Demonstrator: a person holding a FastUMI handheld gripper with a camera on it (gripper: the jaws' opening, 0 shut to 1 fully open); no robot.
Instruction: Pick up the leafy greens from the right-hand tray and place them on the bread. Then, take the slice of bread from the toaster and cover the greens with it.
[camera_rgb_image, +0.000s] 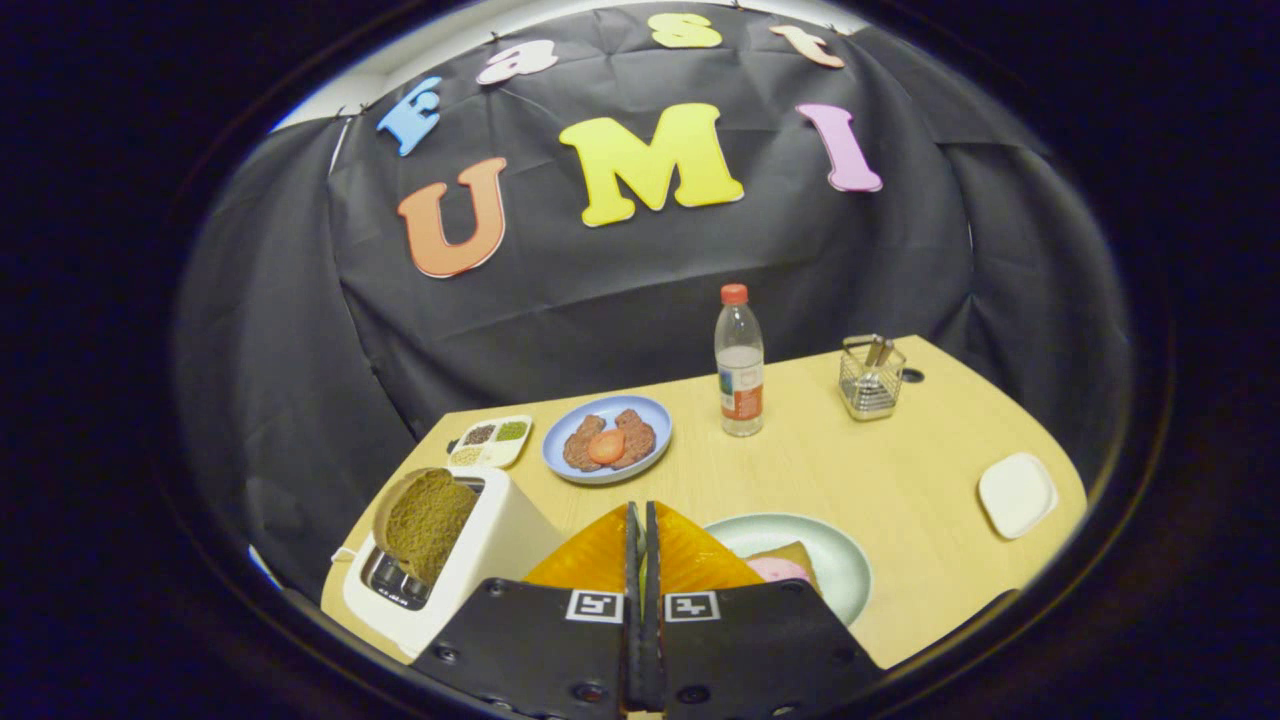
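Item: hand-held gripper (640, 525), fingers pressed together, grasping nothing. Brown bread slice (425, 522) upright in white toaster (470, 570). Risk: closed fingers may knock it over.

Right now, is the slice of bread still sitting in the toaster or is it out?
In. The slice of bread stands upright in the toaster slot, top half showing. The claw is shut, holding nothing.

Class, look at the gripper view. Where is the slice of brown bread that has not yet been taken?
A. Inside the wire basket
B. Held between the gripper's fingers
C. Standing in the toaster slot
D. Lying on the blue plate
C. The brown bread slice sticks up out of the white toaster, beside the gripper, whose fingers are closed together with nothing between them.
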